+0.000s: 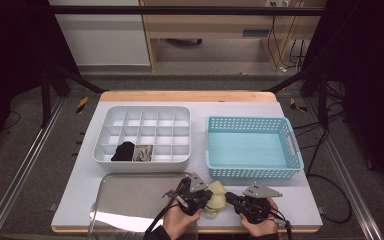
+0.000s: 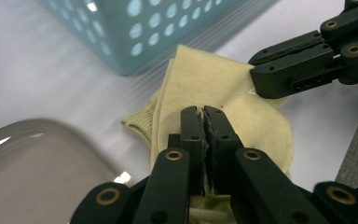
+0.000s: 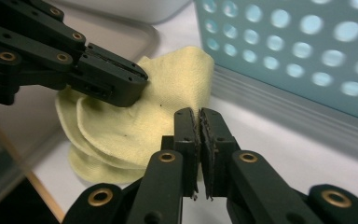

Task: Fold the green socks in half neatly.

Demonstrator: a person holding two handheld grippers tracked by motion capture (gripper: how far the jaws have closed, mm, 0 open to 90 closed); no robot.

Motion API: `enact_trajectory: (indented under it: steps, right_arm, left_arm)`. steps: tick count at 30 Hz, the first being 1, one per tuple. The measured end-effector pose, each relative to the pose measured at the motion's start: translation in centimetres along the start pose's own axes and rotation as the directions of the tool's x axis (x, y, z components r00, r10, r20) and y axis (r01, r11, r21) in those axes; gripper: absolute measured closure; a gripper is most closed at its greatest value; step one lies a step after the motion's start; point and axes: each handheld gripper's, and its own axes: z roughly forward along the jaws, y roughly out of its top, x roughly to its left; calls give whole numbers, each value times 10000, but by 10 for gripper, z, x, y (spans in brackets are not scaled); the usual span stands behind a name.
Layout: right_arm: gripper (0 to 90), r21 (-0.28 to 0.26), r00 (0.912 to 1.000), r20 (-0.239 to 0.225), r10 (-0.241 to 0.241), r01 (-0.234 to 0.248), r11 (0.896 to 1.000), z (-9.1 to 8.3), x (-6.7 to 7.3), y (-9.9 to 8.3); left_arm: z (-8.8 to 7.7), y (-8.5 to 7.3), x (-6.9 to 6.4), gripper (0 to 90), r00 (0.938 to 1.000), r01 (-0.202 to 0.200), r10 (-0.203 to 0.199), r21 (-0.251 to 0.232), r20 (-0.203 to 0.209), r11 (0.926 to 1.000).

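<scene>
Left tool [image 2: 204, 122]: black jaws closed together, tips resting over a pale yellow knitted sock [image 2: 223, 98]; whether fabric is pinched between them cannot be told. Right tool [image 3: 199, 125]: jaws likewise closed, at the sock's edge, grip not determinable. The sock is soft, folded and ribbed at the cuff, lying on the white surface [image 1: 80, 180] between both tools, just before the blue perforated plastic basket [image 1: 252, 145]. A clear tray [image 1: 130, 197] lies left. The white compartment box [image 1: 142, 135] holds a black item [image 1: 123, 151] and a grey item [image 1: 143, 153] in adjoining front cells.
</scene>
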Motion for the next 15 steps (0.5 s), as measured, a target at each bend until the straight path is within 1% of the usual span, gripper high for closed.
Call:
enact_trajectory:
  steps: [1,2,3,5,7,8,10,12,13,14,15]
  right_arm:
    - [837,86,10000,13,-48,48,10000,0,-1,0]
    - [798,82,10000,3,-43,43,10000,1,-1,-1]
    - [770,91,10000,-16,36,-36,10000,1,-1,-2]
    - [750,-56,9998,-163,115,-116,9999,0,-3,-2]
    - [735,-141,9997,-84,233,-234,9996,-3,-5,-3]
    - [727,-122,9994,-119,337,-338,9994,-3,-7,-3]
    - [724,-21,9989,-100,464,-464,9989,-2,-9,-6]
    - [729,230,9984,-168,533,-530,9983,1,-9,-9]
    - [738,308,9983,-228,534,-527,9981,4,-9,-10]
    - [771,294,9978,-350,566,-555,9980,5,-8,-11]
    - [781,290,9973,-413,613,-602,9978,5,-7,-11]
  left_arm:
    - [3,1,-1,853,10000,-33,33,78,-34,10000]
    - [6,2,-1,854,10000,20,-20,103,-43,9999]
    - [8,3,0,857,10000,51,-50,127,-35,9999]
    - [10,3,1,864,9999,101,-101,138,-32,9999]
    - [10,2,3,870,9999,106,-106,184,0,9998]
    - [11,2,3,874,9999,163,-163,160,12,9997]
    - [11,1,3,881,9998,185,-185,162,-9,9997]
    - [12,1,3,884,9996,271,-271,155,-1,9995]
    - [12,0,4,884,9996,286,-286,166,16,9995]
    - [12,1,4,885,9993,366,-366,149,21,9992]
    - [12,1,4,886,9991,425,-426,151,30,9990]
